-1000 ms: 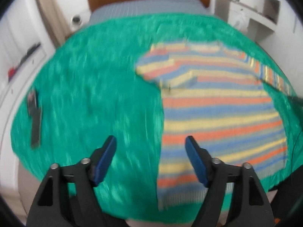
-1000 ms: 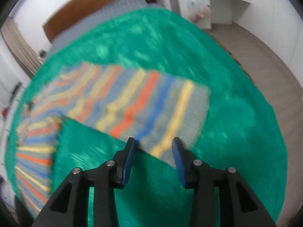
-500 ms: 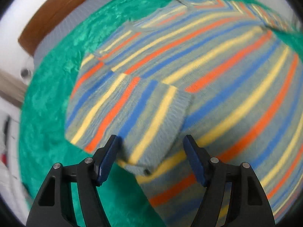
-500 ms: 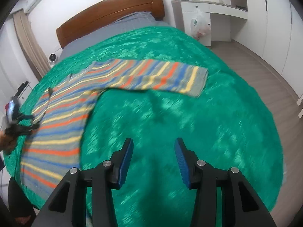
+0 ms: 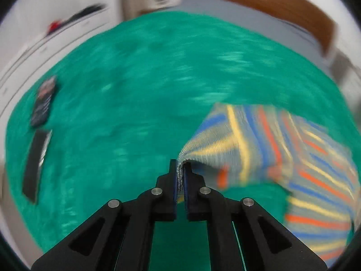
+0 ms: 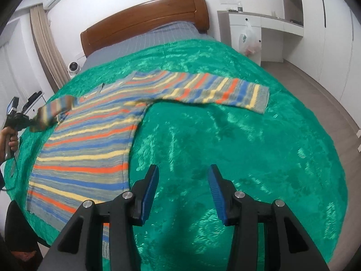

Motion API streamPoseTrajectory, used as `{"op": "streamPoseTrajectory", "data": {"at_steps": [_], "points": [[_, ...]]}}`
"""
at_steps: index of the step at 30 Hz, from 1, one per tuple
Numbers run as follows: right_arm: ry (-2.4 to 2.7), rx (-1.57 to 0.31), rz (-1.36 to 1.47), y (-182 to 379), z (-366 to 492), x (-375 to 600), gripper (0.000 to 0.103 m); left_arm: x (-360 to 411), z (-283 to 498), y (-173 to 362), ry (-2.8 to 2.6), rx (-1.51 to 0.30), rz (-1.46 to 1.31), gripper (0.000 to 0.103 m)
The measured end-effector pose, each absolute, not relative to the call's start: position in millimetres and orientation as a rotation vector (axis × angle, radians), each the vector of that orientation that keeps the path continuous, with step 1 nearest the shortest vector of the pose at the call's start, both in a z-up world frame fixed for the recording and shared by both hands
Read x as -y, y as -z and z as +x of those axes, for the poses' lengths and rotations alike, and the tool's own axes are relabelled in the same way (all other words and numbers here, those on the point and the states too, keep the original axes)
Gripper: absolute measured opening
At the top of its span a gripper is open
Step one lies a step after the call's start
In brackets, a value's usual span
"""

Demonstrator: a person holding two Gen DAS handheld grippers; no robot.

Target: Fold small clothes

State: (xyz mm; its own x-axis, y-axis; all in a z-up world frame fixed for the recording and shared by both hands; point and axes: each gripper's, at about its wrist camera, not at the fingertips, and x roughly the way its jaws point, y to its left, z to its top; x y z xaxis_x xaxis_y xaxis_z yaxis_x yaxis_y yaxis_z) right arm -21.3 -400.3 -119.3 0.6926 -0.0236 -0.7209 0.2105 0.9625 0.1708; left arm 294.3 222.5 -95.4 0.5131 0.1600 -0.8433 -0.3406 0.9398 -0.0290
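Left gripper (image 5: 179, 176), open a moment ago, now clamps sweater (image 6: 90, 133) cuff, lifting sleeve toward 9 o'clock; right gripper (image 6: 183, 192) apart.

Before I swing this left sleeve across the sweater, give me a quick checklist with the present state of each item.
1. Left hand-held gripper shut on the sleeve cuff: ok, the knit edge sits between its closed fingers.
2. Sleeve lifted off the blanket: ok, the right wrist view shows it raised.
3. Sweater body lying flat: ok, no big wrinkles seen.
4. Other sleeve spread out straight: ok, not yet folded.
5. Right hand-held gripper free: ok, open over bare blanket, holding nothing.
6. Two dark flat items on the left of the blanket out of the way: ok, apart from the sweater; what they are, cannot tell.
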Motion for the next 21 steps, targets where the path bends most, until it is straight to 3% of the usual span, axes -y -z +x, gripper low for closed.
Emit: {"op": "streamPoseTrajectory", "data": {"at_steps": [13,15,17,19,21], "points": [[0.154,-0.811,0.248,134,-21,391,0.045,-249,283,145,-0.312,-1.104,-0.277,0.003],[0.161,-0.809,0.256,134,-22,392,0.045,-255,278,137,-0.28,-1.094,-0.292,0.013],[0.169,-0.8,0.259,133,-23,393,0.047,-268,268,129,-0.248,-1.071,-0.356,0.047],[0.177,-0.794,0.26,133,-24,394,0.05,-279,256,123,-0.204,-1.047,-0.424,0.055],[0.18,-0.796,0.261,133,-23,394,0.051,-285,242,121,-0.151,-1.054,-0.433,0.055]]}}
